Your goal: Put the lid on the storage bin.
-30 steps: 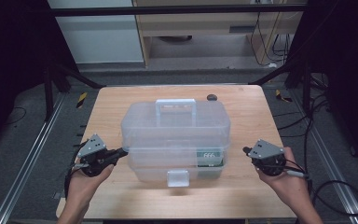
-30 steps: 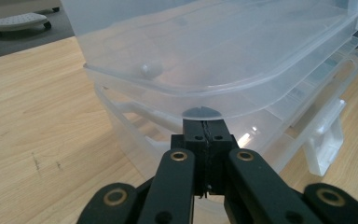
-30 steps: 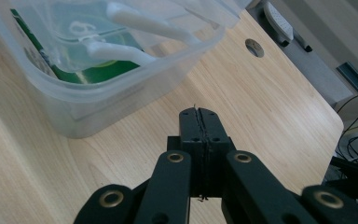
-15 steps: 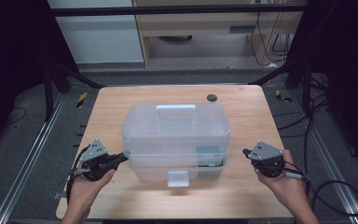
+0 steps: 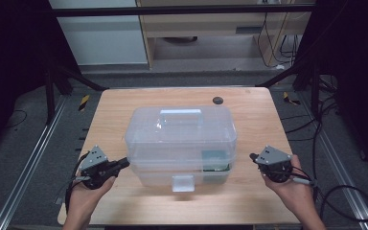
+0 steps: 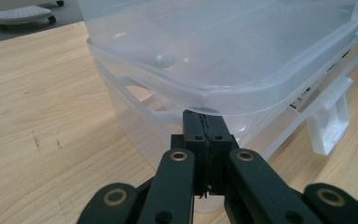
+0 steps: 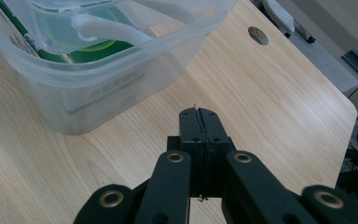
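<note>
On the wooden worktop [image 5: 124, 103], a clear plastic storage box [image 5: 180, 143] sits near the middle, a little toward the near edge, its long axis running left to right, parallel to that edge. Its translucent lid [image 5: 179, 125] is on top, with a moulded carry handle [image 5: 180, 114] lying along the same axis, and a white latch [image 5: 182, 182] hangs on the front wall, facing the person. Through the right end of the box a green-printed package [image 7: 81, 50] shows; what it is cannot be read. Near the far edge of the worktop, right of centre, is a small dark round hole or cap [image 5: 217, 100]. The left gripper [image 5: 124, 163], held in the person's left hand [image 5: 86, 194], points right at the box's left end; in the left gripper view [image 6: 207, 122] its jaws are pressed together with nothing between them, their tips just under the lid's overhanging rim at the box wall, whether touching it I cannot tell. The right gripper [image 5: 252, 156], held in the right hand [image 5: 294, 189], points left toward the box's right end but stands apart from it; in the right gripper view [image 7: 200, 115] its jaws are likewise closed on nothing, above bare wood.
</note>
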`<state>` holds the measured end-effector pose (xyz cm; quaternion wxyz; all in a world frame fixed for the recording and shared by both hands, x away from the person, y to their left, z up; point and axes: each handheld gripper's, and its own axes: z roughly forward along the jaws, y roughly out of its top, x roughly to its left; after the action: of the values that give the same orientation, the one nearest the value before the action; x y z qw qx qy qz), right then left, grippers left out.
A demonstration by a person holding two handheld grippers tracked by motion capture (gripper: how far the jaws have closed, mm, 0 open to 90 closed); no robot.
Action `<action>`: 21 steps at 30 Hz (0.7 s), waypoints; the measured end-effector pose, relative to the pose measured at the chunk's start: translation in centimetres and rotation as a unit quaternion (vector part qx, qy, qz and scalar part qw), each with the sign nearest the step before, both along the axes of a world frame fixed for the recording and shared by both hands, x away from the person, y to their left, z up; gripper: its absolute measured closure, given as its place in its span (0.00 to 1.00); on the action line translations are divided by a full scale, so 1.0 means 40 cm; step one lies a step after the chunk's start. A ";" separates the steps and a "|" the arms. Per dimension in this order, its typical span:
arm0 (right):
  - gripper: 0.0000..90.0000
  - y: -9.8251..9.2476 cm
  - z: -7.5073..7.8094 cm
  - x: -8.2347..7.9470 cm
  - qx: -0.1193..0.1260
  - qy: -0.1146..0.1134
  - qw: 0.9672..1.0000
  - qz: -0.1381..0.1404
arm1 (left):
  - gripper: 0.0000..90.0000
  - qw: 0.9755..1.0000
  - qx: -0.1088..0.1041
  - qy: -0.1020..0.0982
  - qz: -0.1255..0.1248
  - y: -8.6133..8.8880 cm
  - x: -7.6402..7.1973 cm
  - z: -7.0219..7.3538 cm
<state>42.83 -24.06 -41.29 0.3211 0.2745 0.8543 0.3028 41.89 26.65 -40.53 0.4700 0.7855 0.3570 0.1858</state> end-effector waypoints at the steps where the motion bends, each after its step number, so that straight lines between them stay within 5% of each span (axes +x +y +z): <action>1: 1.00 0.000 -0.002 0.000 0.000 0.001 1.000 0.001 | 1.00 1.000 0.001 0.002 -0.001 0.001 0.000 -0.002; 7: 1.00 -0.004 -0.004 0.003 -0.002 0.003 1.000 -0.001 | 1.00 1.000 0.005 0.016 -0.005 0.003 -0.001 -0.026; 11: 1.00 -0.005 -0.008 0.005 -0.002 0.004 1.000 -0.006 | 0.94 0.998 0.059 0.020 0.006 0.016 -0.002 -0.040; 14: 1.00 -0.011 -0.014 0.009 0.002 0.004 1.000 -0.014 | 0.90 0.997 0.069 0.015 0.033 0.054 0.003 -0.042; 18: 1.00 -0.024 -0.035 0.030 0.020 0.007 0.999 -0.037 | 0.89 0.993 0.103 -0.005 0.065 0.089 0.043 -0.045; 21: 1.00 -0.039 -0.055 0.055 0.035 0.009 0.997 -0.062 | 0.90 0.991 0.106 -0.004 0.077 0.101 0.085 -0.058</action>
<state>45.04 -25.62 -43.50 0.3222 0.3408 0.8272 0.3096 45.29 30.67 -42.85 0.3696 0.8006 0.3929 0.2610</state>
